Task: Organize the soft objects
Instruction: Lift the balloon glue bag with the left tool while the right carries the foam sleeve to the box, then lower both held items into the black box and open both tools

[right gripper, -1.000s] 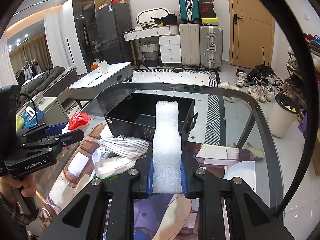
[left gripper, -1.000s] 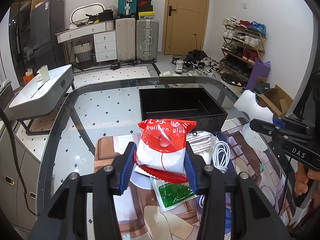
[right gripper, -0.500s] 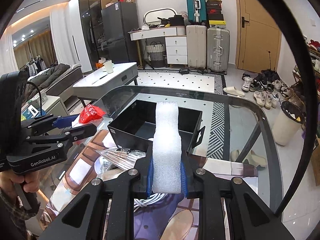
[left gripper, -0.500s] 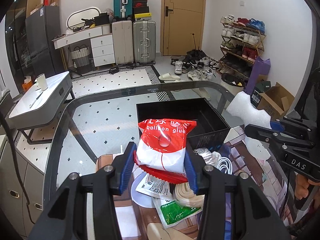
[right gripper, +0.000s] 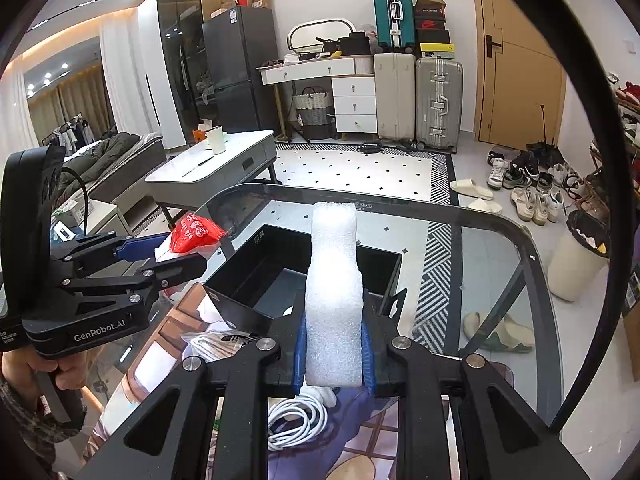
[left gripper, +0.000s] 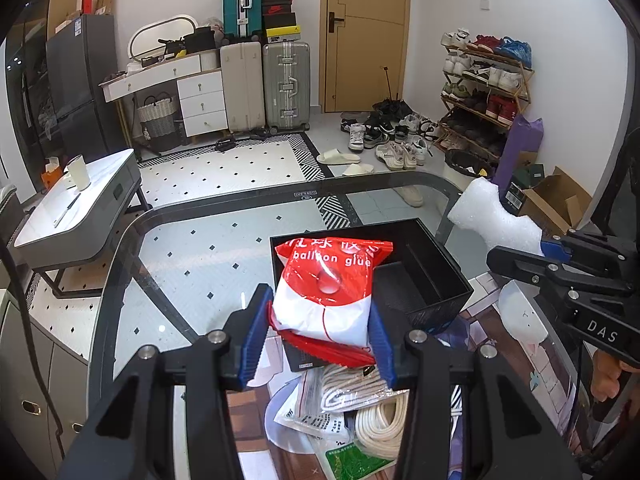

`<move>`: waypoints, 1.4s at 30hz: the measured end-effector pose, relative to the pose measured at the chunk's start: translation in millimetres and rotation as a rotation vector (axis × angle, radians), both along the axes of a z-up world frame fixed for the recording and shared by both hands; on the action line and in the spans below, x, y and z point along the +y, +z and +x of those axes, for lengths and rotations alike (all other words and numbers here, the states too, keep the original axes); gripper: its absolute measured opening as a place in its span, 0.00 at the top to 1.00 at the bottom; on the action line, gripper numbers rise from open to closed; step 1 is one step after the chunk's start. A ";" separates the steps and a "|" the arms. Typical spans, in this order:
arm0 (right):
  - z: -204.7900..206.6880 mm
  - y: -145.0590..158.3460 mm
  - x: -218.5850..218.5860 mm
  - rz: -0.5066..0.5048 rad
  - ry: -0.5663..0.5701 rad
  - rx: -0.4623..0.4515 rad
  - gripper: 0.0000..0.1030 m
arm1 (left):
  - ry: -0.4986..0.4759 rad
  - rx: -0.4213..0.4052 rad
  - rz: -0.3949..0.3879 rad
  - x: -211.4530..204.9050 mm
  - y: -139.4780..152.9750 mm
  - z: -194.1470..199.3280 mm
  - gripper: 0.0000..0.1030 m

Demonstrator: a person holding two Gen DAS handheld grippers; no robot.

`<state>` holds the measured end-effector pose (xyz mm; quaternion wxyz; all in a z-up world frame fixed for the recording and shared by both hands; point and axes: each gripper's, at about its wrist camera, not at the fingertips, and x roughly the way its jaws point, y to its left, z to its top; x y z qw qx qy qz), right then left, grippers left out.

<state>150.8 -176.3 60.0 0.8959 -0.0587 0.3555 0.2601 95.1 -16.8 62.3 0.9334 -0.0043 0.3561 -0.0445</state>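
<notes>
Nearest the left wrist camera, the left claw (left gripper: pixel 322 338) is clamped on a red-and-white balloon glue bag (left gripper: pixel 330 292), its blue pads pressing the bag's two sides and holding it upright above the surface. Just below, at 6 o'clock, a coil of cream rope (left gripper: pixel 380 424) lies among flat plastic packets (left gripper: pixel 316 412) on a printed mat (left gripper: pixel 516 364) that covers the near part of the glass surface (left gripper: pixel 192 264). At 3 o'clock in that view the right claw (left gripper: pixel 532 250) comes in from the side, a hand (left gripper: pixel 610 376) below it.

Nearest the right wrist camera, the right claw (right gripper: pixel 334 350) is pinched narrow around a white foam block (right gripper: pixel 334 296), which stands upright between the pads and rises well above them. At 6 o'clock beneath it lies a coiled white cable (right gripper: pixel 298 420). At 9 o'clock the left claw (right gripper: pixel 166 250) shows with the red bag in it, a hand (right gripper: pixel 38 366) gripping its handle.

Just beyond both claws, toward 12 o'clock, an open black box (right gripper: pixel 256 276) sits on the surface, its inside split by a partition. Past the surface's rim, suitcases (left gripper: pixel 286 84) stand by a wooden door (left gripper: pixel 364 36), and at 2 o'clock a shoe rack (left gripper: pixel 484 84).
</notes>
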 end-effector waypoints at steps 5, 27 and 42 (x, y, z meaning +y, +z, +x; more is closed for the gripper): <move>12.8 -1.8 4.5 0.005 0.000 0.007 0.79 | 0.002 0.005 0.005 2.1 -1.0 14.4 0.57; 78.6 -34.6 36.6 0.005 0.039 0.098 0.79 | -0.032 0.071 -0.011 -0.5 -30.0 71.8 0.57; 104.5 -74.0 57.9 -0.024 0.069 0.188 0.79 | -0.059 0.155 0.002 -6.6 -54.0 84.6 0.57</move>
